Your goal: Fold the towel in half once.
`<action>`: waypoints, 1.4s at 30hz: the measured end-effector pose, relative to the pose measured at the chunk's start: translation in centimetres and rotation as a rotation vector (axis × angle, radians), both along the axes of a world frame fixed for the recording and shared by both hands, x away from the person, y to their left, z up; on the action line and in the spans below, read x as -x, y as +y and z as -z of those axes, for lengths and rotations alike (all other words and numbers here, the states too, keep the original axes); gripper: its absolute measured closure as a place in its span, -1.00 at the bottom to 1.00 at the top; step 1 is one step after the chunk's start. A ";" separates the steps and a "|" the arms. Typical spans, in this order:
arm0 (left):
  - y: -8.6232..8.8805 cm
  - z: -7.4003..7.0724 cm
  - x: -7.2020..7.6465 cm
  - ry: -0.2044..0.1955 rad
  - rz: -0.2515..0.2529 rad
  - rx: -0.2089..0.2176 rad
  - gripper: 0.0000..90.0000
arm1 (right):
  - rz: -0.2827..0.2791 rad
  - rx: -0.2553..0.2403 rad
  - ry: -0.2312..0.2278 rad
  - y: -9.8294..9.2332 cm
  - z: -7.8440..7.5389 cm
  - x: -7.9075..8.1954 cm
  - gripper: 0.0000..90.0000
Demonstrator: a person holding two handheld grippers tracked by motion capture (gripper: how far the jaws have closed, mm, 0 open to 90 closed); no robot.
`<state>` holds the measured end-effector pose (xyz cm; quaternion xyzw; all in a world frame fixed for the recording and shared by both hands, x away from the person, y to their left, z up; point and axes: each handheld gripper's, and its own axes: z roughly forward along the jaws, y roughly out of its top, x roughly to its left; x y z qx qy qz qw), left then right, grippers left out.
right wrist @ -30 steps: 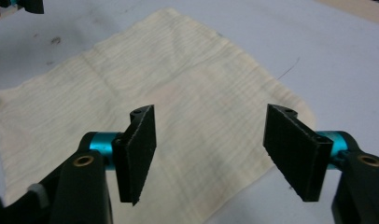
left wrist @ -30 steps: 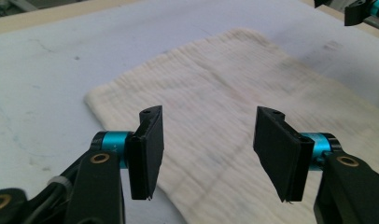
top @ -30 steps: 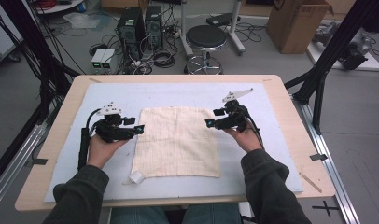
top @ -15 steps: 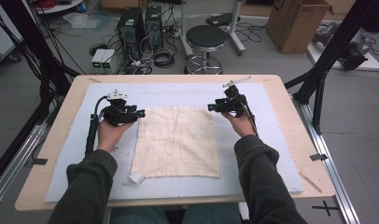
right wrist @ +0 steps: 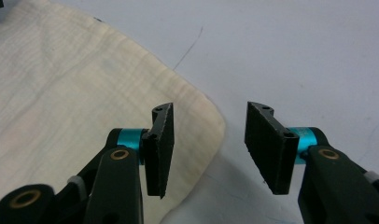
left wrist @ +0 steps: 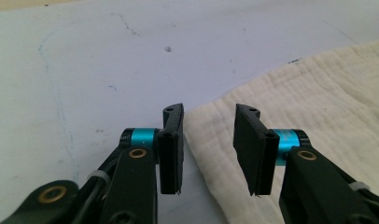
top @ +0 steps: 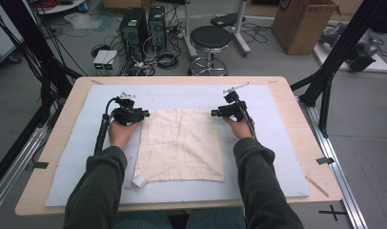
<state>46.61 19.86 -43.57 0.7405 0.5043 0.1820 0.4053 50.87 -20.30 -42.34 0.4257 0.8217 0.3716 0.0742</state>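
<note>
Cream cloth (top: 180, 144), woven with a faint grid, lying flat and spread square on pale blue-grey mat (top: 277, 157) covering wooden table (top: 306, 143). Taken as the landmark for all positions below.

Nearest the person, just off the cloth's near left corner: small white roll-like object (top: 139, 181) on the mat, close to the cloth edge; contact cannot be determined.

Dark green sleeves entering on either side of the cloth, the left sleeve (top: 94, 191) beside its left edge, the right sleeve (top: 263, 186) overlapping its near right corner.

At the cloth's far left corner: left gripper (left wrist: 208, 149) held in left hand (top: 121, 132). Jaws parted by a moderate gap, nothing between them. In the left gripper view, one jaw over bare mat just beside the cloth edge, the other over the cloth itself, the rounded corner of the cloth between them. Contact with cloth not confirmed. Black cable (top: 103, 131) trailing along the mat, left of the cloth.

At the cloth's far right corner: right gripper (right wrist: 208, 149) held in right hand (top: 239, 128). Jaws parted somewhat wider, gripping nothing. In the right gripper view, one jaw above the cloth, the other above bare mat, the rounded corner lying between and below them.

Beyond the cloth, past the far table edge: black round stool (top: 209, 38), computer towers (top: 144, 24) with tangled cables, cardboard box (top: 303, 24) on grey floor.
</note>
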 end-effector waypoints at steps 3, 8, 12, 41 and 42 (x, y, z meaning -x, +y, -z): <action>-0.3 0.6 -0.3 0.042 0.005 -0.040 0.41 | 0.012 0.000 0.026 0.1 0.6 -0.2 0.23; -0.5 0.6 -0.3 0.033 -0.014 -0.055 0.64 | 0.016 -0.004 0.053 0.0 1.0 -0.4 0.52; -0.8 0.6 -0.3 0.029 0.003 -0.060 0.91 | -0.012 0.016 0.055 0.5 1.1 -0.3 0.83; 0.1 -4.0 -0.1 -0.071 0.054 -0.017 0.94 | -0.006 0.030 -0.103 -0.6 -3.8 -0.3 0.91; 0.2 -4.0 0.0 -0.075 0.050 -0.007 0.94 | -0.012 0.022 -0.106 -0.5 -3.8 -0.3 0.91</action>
